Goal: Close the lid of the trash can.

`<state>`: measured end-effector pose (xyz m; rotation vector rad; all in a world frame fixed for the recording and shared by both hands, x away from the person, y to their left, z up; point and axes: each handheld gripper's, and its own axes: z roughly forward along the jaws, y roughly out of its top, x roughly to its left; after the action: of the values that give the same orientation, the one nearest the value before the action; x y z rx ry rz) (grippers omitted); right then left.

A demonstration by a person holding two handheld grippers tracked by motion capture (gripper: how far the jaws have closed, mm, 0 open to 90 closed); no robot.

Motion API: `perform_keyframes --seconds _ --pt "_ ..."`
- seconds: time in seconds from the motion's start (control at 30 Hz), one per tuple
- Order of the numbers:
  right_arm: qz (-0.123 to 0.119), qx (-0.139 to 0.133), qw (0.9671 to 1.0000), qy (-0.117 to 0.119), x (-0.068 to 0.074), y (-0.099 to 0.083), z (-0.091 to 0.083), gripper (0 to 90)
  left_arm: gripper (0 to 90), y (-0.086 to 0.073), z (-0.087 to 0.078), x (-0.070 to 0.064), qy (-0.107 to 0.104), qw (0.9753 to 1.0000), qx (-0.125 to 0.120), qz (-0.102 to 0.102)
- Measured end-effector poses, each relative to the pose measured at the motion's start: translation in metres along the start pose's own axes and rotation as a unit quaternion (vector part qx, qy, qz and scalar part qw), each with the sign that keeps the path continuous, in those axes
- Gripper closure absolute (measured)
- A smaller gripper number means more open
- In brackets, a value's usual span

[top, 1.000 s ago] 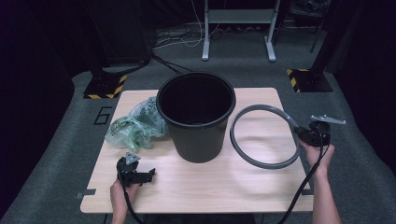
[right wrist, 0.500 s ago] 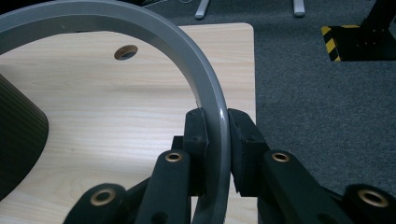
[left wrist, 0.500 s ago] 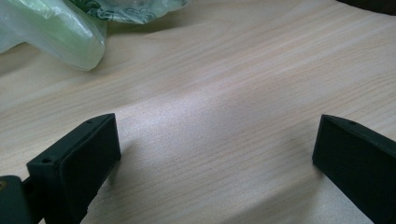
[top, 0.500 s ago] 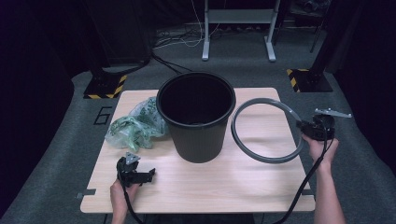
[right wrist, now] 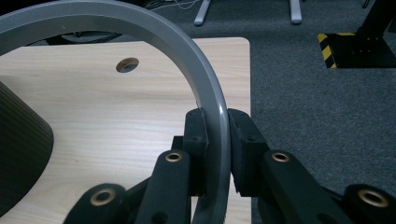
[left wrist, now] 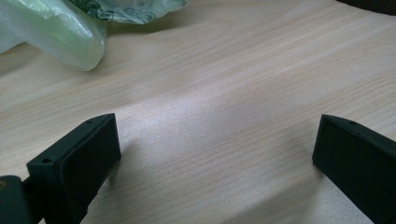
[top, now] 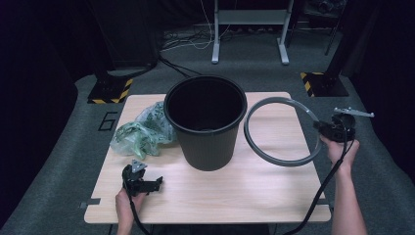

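My right hand-held gripper (top: 327, 128) is clamped on the grey ring (top: 254, 139), pinching its rim at about 3 o'clock on the hoop. In the right gripper view the jaws close on the band (right wrist: 212, 100) from both sides with the pads (right wrist: 195, 135) flat against it. The ring sits off the right side of the bin (top: 205, 120), just beside it, at roughly 3 o'clock from the bin's mouth, over the counter (top: 235, 191). From the high view I cannot tell whether its far edge touches the wood or hangs clear.

My left hand-held gripper (top: 147, 185) rests low at 7 o'clock from the bin, jaws spread wide and holding nothing, with bare wood between them in the left gripper view. The green bag (top: 139, 134) lies at 9 o'clock from the bin, touching its wall.

The work looks like getting the ring onto the bin's rim, and I judge it barely begun. The risk is the single-point hold: the hoop is wide and I grip one narrow spot, so it may pivot or sag in the pads when I lift. If the near edge catches the bin's lip, the light bin could tip or slide towards the bag. The bag is not in the bin yet, so seating the ring now would likely be premature.
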<state>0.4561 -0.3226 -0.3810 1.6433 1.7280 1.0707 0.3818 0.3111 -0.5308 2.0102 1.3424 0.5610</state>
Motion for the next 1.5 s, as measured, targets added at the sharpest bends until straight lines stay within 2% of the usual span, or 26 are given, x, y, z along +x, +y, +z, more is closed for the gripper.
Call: perform_keyframes --seconds 1.5 --pt "-0.002 -0.021 0.9998 -0.004 -0.004 0.049 -0.032 78.6 0.7 0.0 0.0 0.0 0.0 1.0 0.0 0.0"
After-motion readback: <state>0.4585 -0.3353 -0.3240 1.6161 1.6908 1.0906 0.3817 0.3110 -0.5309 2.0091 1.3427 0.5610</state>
